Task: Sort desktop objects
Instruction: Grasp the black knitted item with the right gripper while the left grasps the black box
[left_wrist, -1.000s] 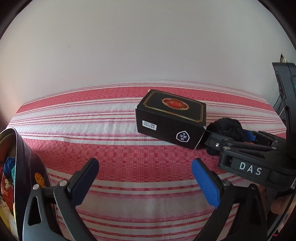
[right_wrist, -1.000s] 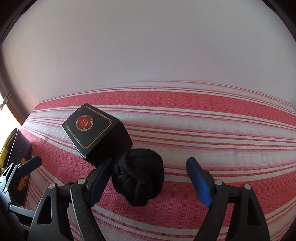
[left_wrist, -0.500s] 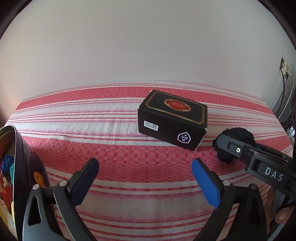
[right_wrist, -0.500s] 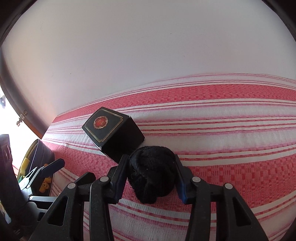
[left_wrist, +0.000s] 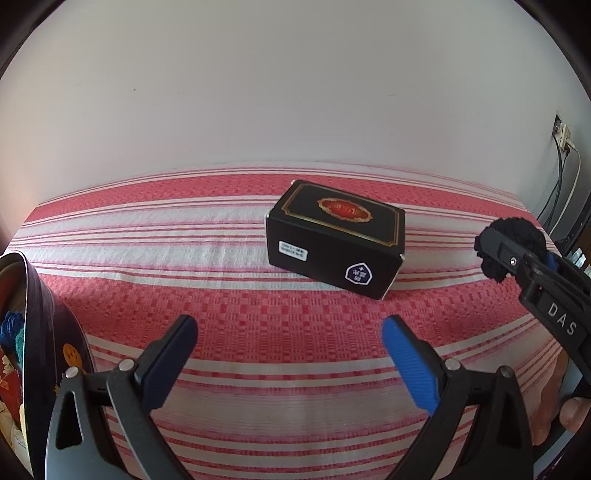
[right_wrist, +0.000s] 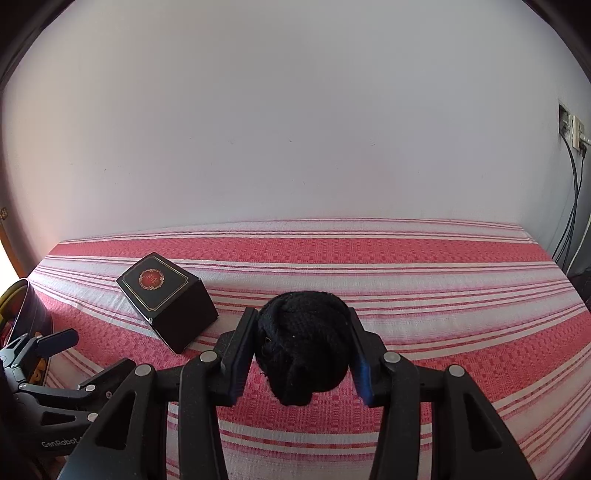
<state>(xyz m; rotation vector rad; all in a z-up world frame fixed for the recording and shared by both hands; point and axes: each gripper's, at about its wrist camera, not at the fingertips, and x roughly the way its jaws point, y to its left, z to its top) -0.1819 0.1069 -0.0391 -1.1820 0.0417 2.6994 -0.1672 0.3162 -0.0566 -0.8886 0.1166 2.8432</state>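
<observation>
My right gripper (right_wrist: 303, 354) is clamped on a black ball of yarn (right_wrist: 303, 343), one pad pressing each flank, and the ball sits lifted clear of the red-and-white striped cloth (right_wrist: 424, 295). From the left wrist camera I see that same ball (left_wrist: 517, 236) out at about 3 o'clock, held in the right gripper's (left_wrist: 515, 254) black frame, which carries the letters DAS.

My left gripper (left_wrist: 286, 354) is spread wide with nothing between its pads; it hangs over the striped cloth (left_wrist: 221, 295) at the near edge of the view.

A black box (left_wrist: 334, 238) with a red-and-gold emblem on its lid rests flat on the cloth at about 12 o'clock from the left gripper, well apart from it. In the right wrist view the box (right_wrist: 168, 304) lies at about 10 o'clock, near the yarn but not touching it.

A dark tin (left_wrist: 48, 317) stands at 9 o'clock of the left view, with blue yarn (left_wrist: 11, 328) visible inside; the rest of its contents I cannot make out. Cables (right_wrist: 570, 206) run down the wall at 3 o'clock.
</observation>
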